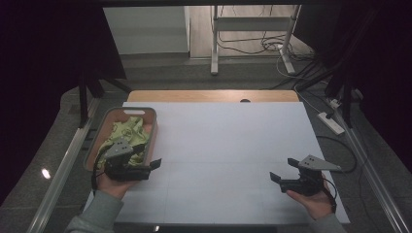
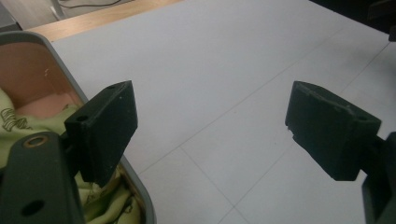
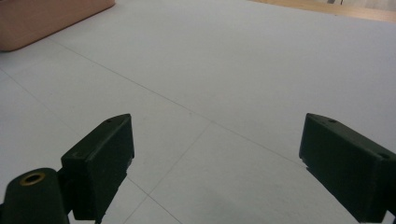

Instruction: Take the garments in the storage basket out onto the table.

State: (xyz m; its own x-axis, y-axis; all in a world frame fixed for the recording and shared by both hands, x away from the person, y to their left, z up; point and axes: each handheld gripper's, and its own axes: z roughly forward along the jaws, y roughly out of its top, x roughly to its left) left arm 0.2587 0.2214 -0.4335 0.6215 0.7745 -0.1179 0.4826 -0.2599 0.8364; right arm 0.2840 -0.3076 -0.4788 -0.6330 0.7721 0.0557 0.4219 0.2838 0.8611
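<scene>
Cloth [image 1: 127, 131] was the thing in hand: a yellow-green piece with a dark print, lying crumpled in the bin [image 1: 151, 127] at the table's [image 1: 233, 141] left edge. Your left gripper [image 1: 154, 165] hung at the bin's near right corner, jaws spread wide and holding nothing; in the left gripper view one jaw sat over the rim [image 2: 135, 186] with cloth [image 2: 100, 203] just below it. Your right gripper [image 1: 276, 178] rested well apart over the bare right side of the table, its jaws also spread and empty.

You could expect the cloth to be light, limp and easy to drag, not fragile, though it would sag and trail from any single hold. A raised fold near the top of the heap looked like the best place to pinch, deep enough to catch more than one thin edge. Lifted straight up, it would likely clear the bin wall; pulled sideways, it might snag the rim or shift the bin.
</scene>
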